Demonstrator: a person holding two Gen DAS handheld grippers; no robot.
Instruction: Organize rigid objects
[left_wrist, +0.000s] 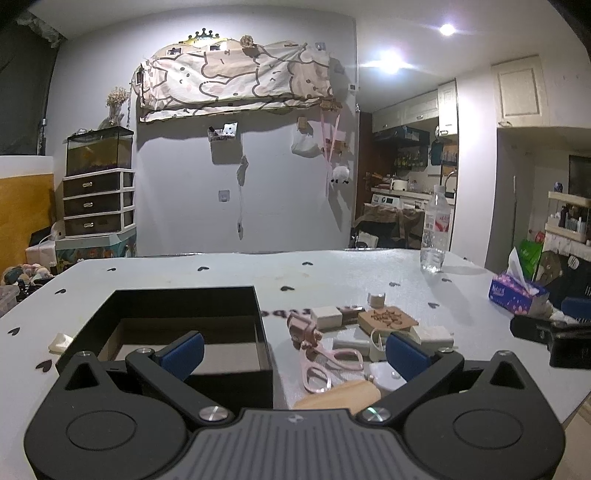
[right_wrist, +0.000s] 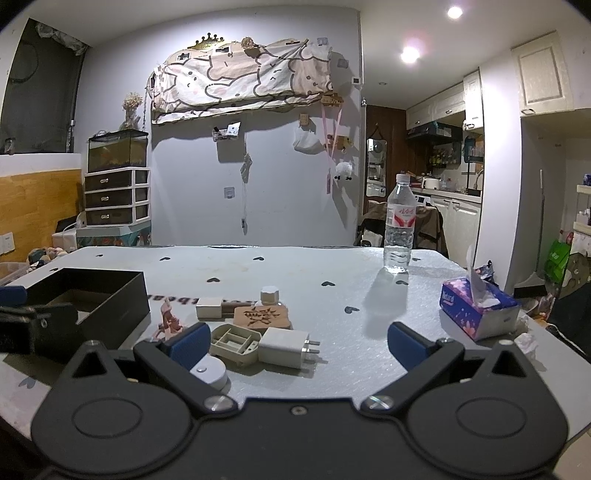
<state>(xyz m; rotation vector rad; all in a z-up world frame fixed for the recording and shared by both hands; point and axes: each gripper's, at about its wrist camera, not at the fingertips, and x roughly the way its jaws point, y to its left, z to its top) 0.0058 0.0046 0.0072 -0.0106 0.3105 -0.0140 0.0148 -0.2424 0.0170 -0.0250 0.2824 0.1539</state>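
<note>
- Left gripper (left_wrist: 293, 350) and right gripper (right_wrist: 295, 343) — jaws spread wide, both empty.
- Small objects — white charger (right_wrist: 284, 345) included — clustered just right of the black box (left_wrist: 184, 314) on the desk (right_wrist: 295, 266).
- Advice: centre the jaws on one piece before closing.

A pale table (right_wrist: 295, 266) carries a black box (right_wrist: 92, 291), water bottle (right_wrist: 399, 225), tissue box (right_wrist: 480, 310) and small clutter.

right tongs (right_wrist: 295, 349) spread, empty | white charger (right_wrist: 283, 347) between tips | black box (right_wrist: 88, 295) left
</note>
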